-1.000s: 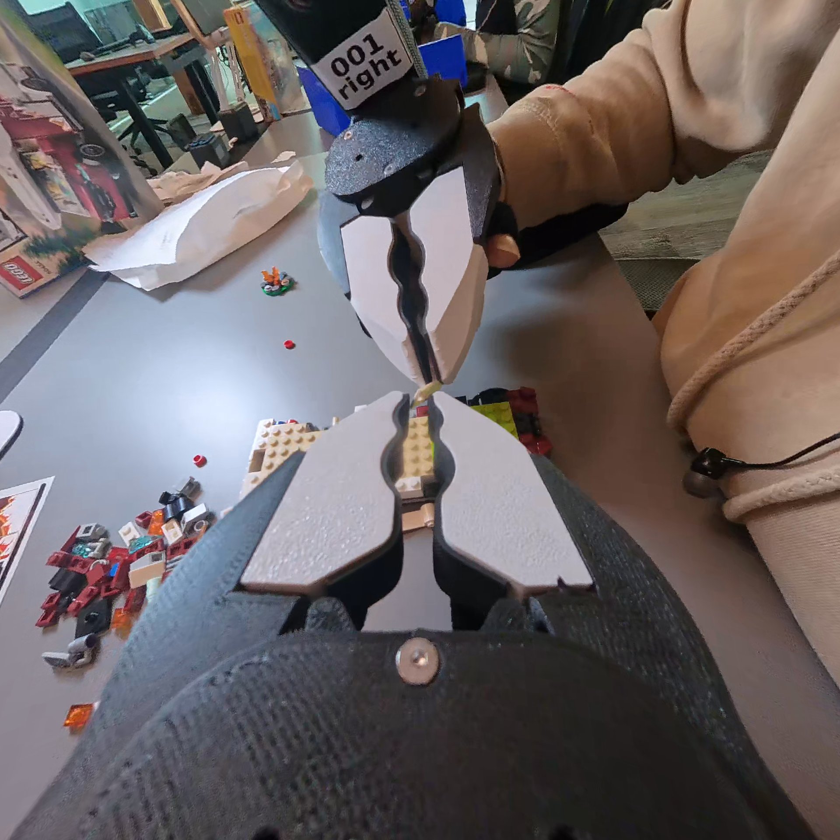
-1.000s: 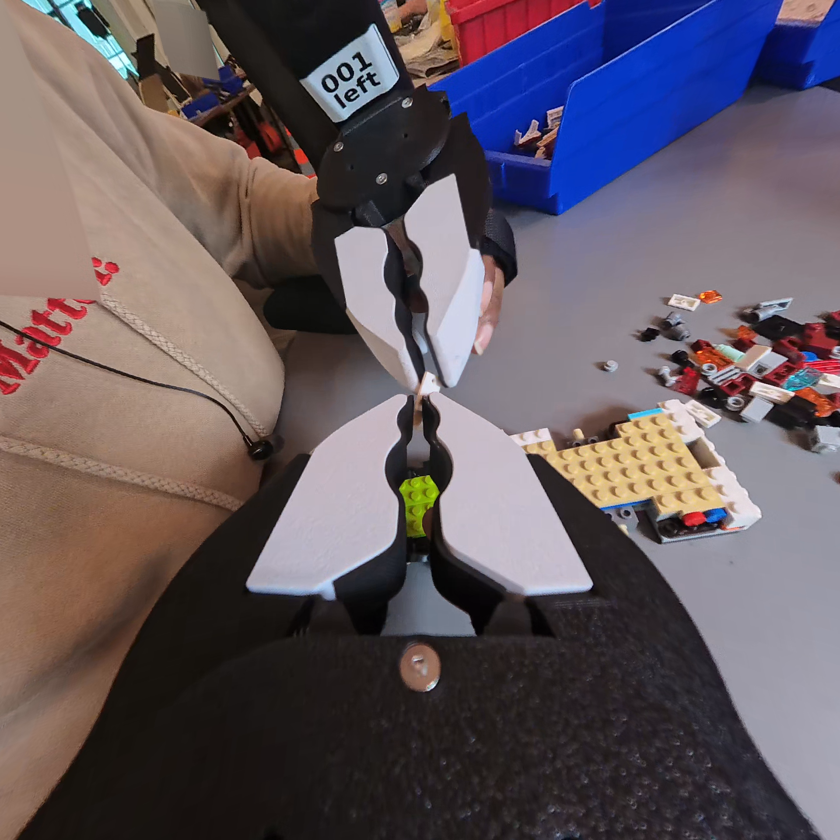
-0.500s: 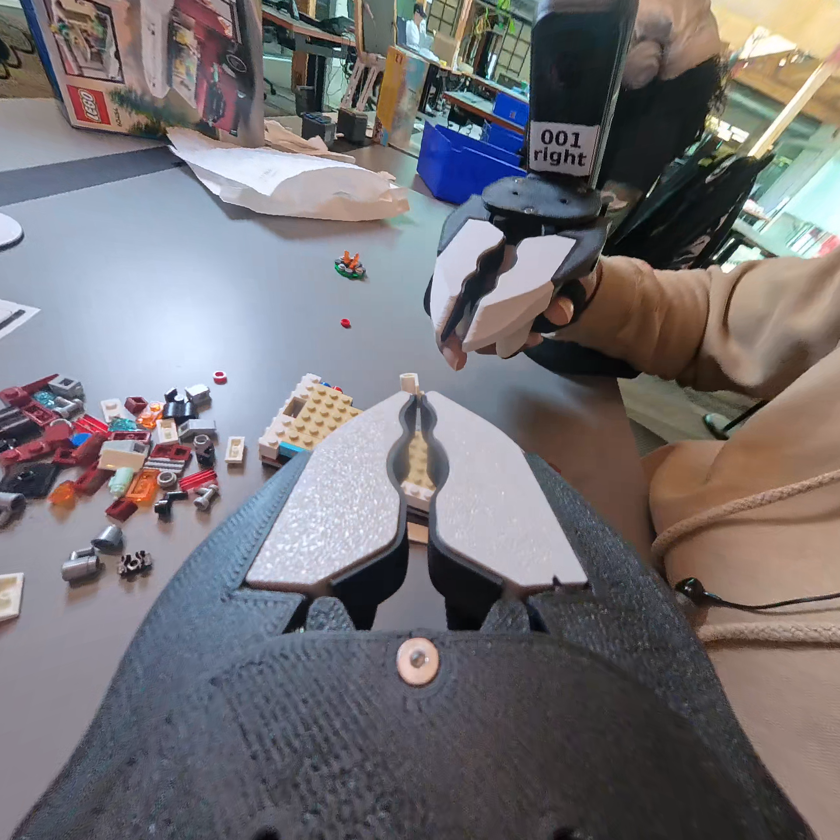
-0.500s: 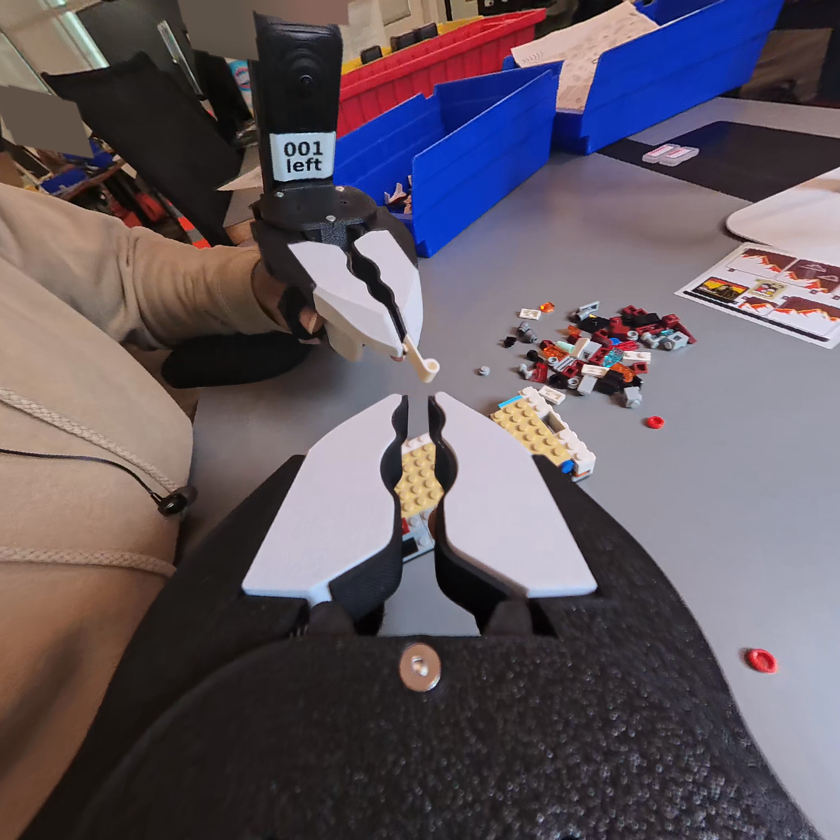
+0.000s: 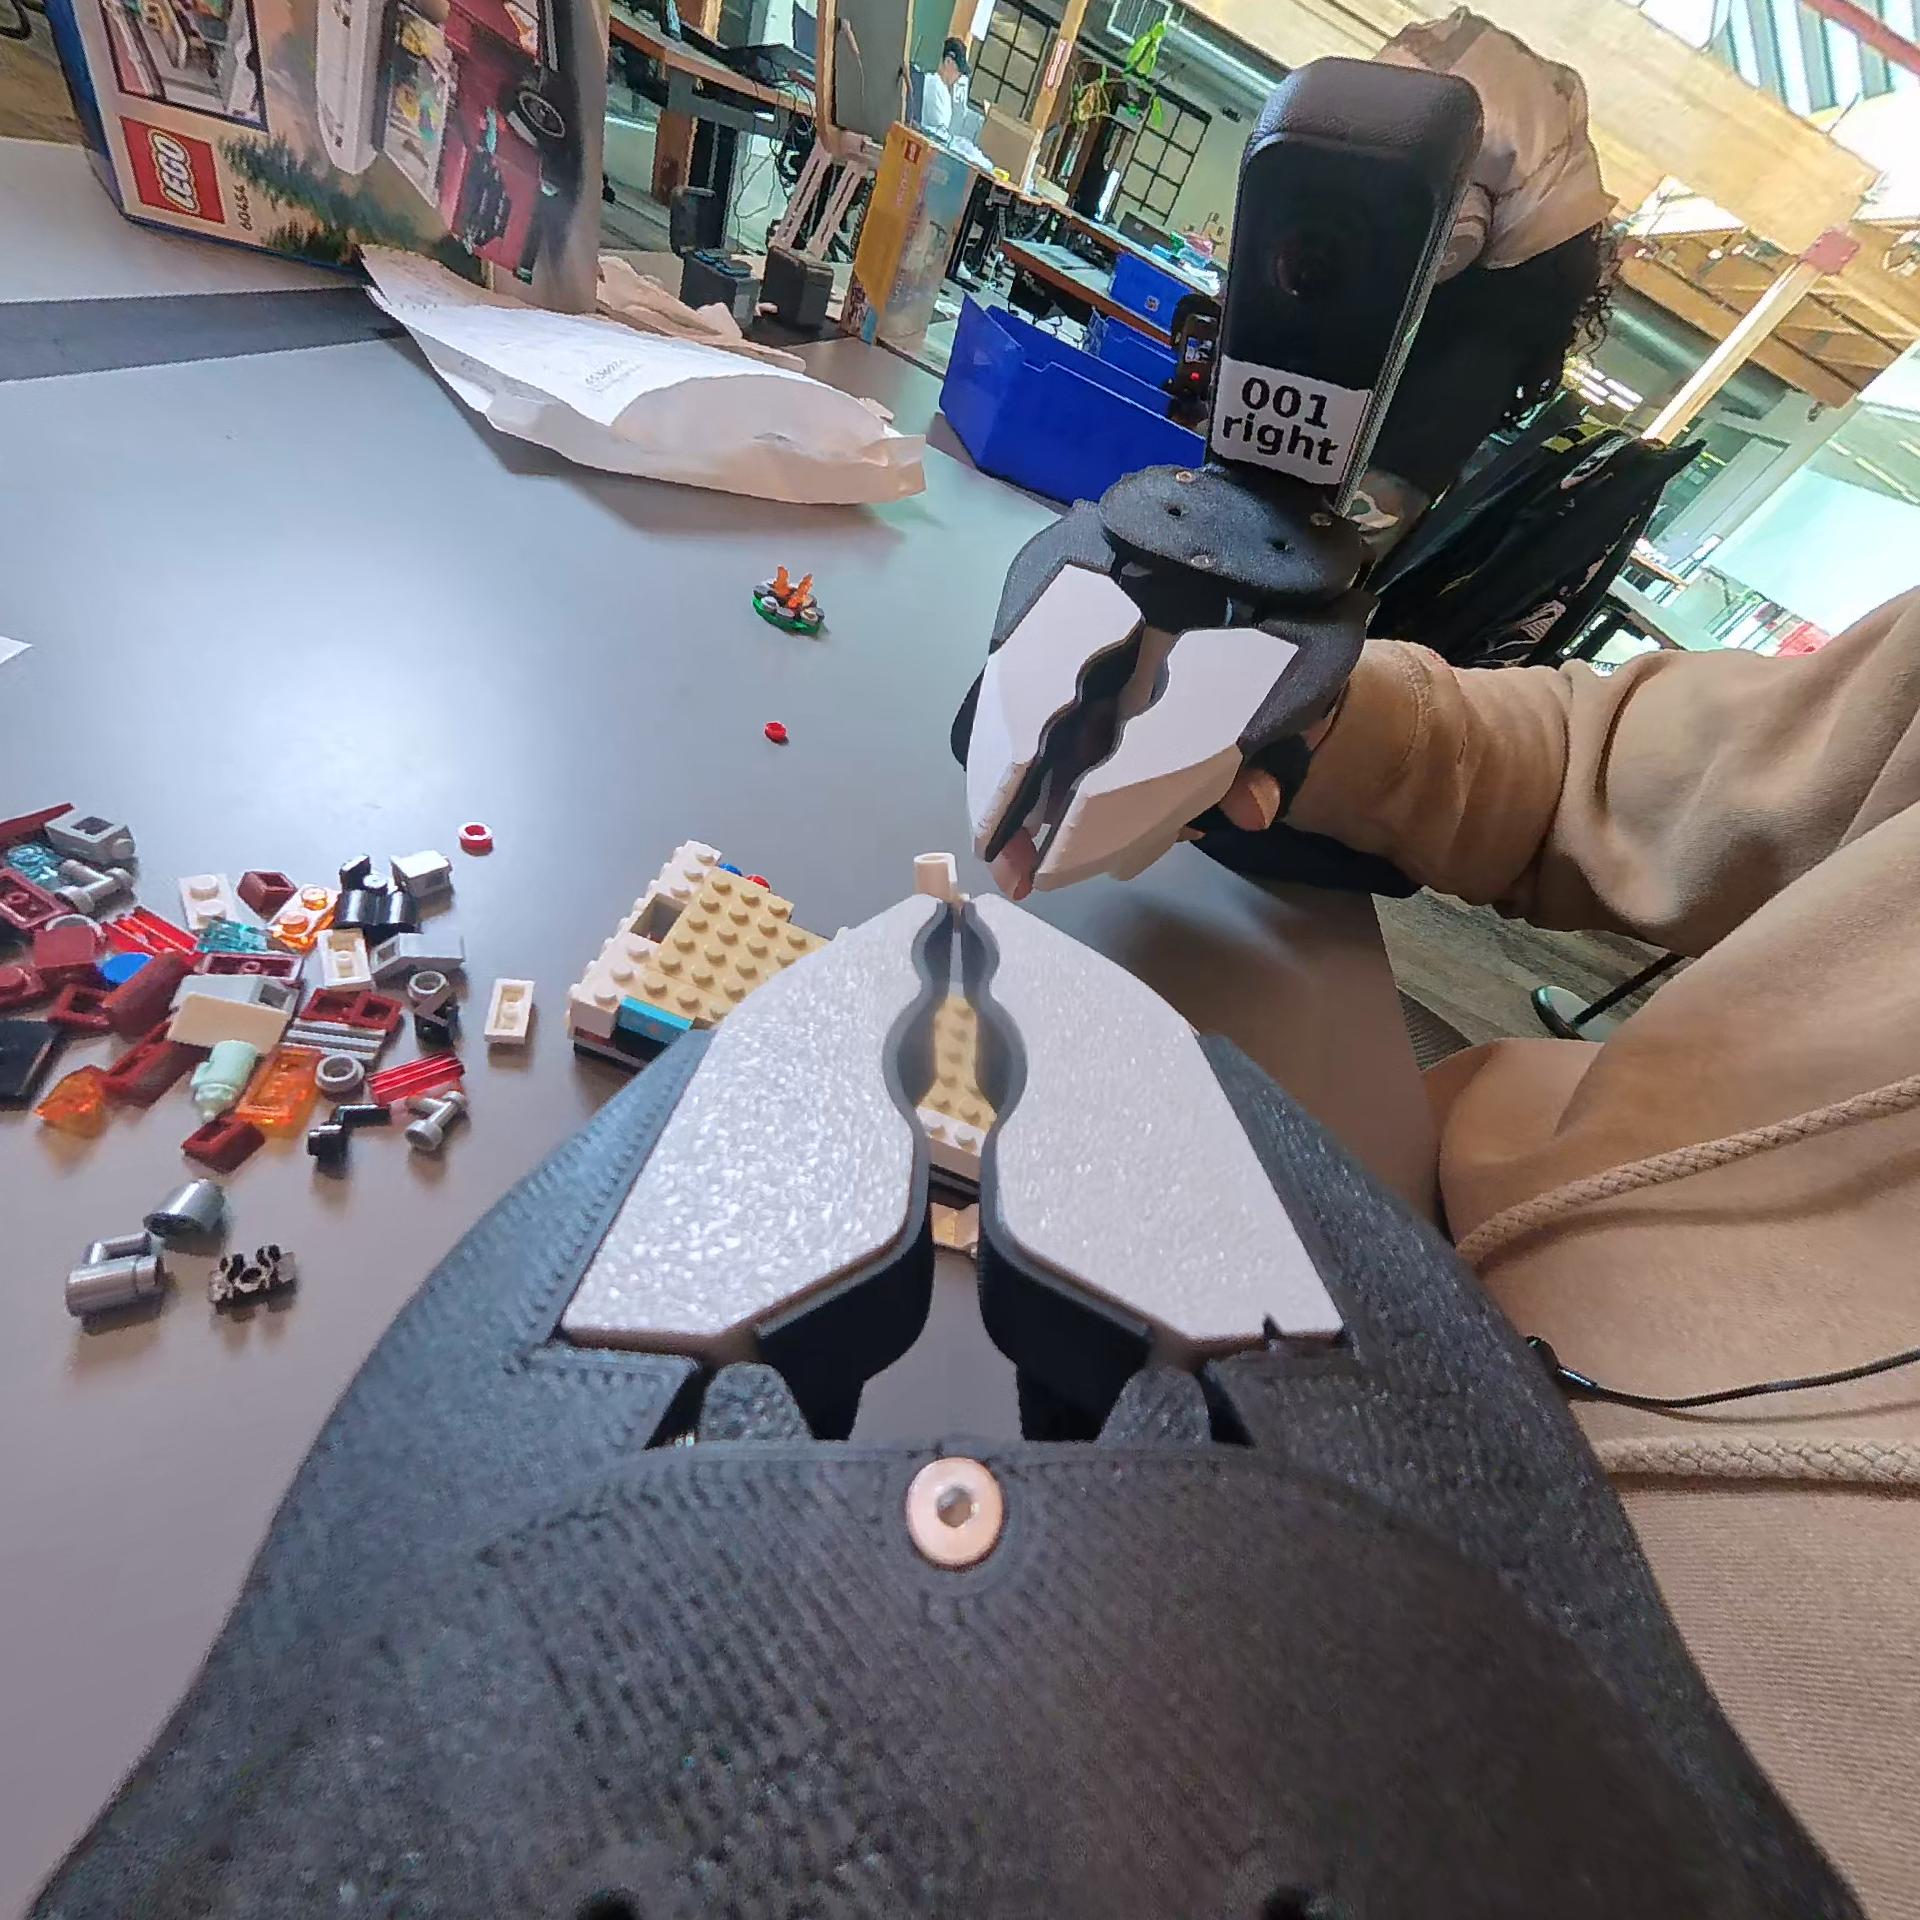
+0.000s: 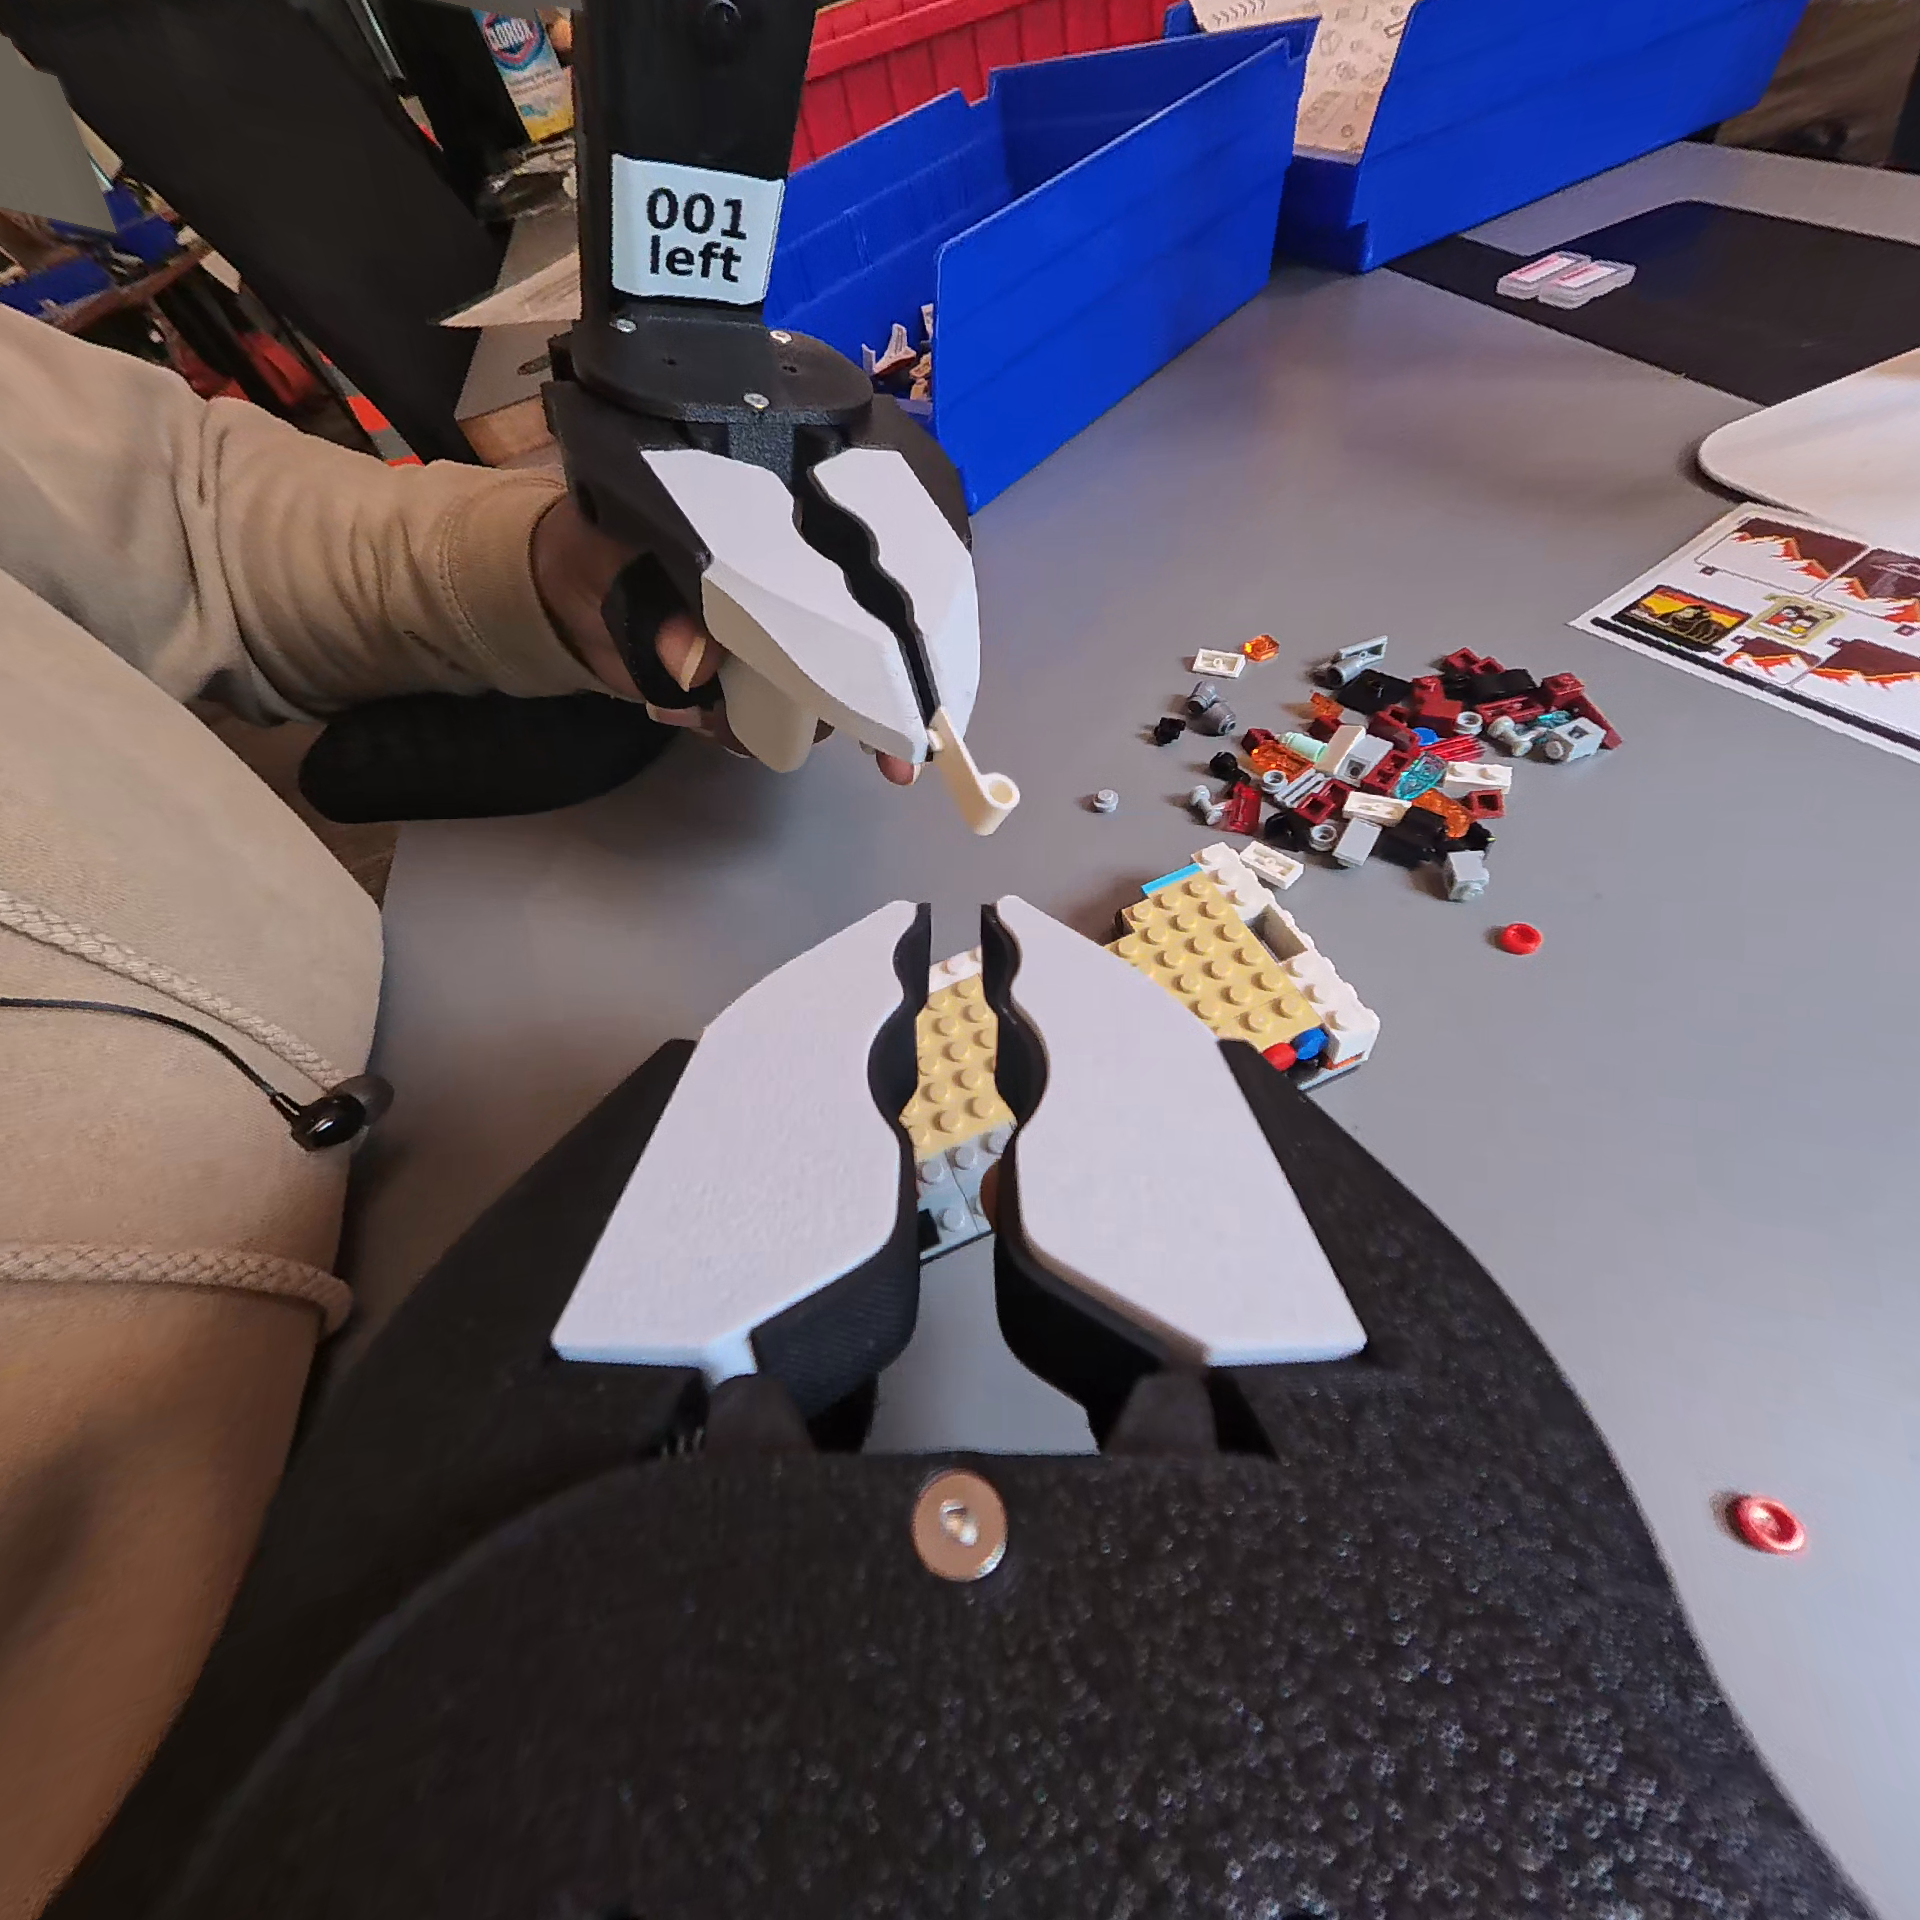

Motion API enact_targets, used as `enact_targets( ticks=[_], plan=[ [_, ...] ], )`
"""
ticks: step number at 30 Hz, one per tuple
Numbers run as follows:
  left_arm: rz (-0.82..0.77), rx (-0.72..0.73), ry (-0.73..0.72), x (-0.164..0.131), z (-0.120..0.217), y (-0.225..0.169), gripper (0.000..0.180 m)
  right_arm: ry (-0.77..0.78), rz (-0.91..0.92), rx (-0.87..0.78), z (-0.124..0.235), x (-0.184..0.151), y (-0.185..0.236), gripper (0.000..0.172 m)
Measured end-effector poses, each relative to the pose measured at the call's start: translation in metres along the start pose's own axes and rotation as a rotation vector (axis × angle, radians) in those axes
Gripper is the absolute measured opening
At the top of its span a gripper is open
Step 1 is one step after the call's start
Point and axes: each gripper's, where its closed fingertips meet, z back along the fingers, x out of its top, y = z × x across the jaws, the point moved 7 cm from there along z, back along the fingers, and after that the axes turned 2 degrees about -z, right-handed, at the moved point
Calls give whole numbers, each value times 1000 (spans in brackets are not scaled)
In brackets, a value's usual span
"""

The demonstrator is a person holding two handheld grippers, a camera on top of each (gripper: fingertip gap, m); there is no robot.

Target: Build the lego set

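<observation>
Close under both grippers sits a tan studded plate assembly (image 6: pixel 1226 966) on the grey table (image 6: pixel 1558 1195). Only the right wrist view shows the full shape of the cream piece (image 6: pixel 971 774) — a thin bar ending in a small tube — clamped at the tip of the left gripper (image 6: pixel 925 727). The left wrist view shows just its tube end (image 5: pixel 933 873). The right gripper (image 6: pixel 956 914) hovers with jaws slightly parted, seemingly bare. Open tabletop separates the grippers. Farther out lie loose bricks (image 6: pixel 1392 748), then blue bins (image 6: pixel 1039 239).
</observation>
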Motion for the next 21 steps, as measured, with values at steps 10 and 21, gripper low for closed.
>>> enact_targets(
  ticks=[10,21],
  plan=[
    [-104,122,75,-2,11,20,2,424,71,-193,-20,-11,-3,59],
    [-182,168,67,3,35,22,2,652,-23,-351,-49,-10,4,95]
  ],
)
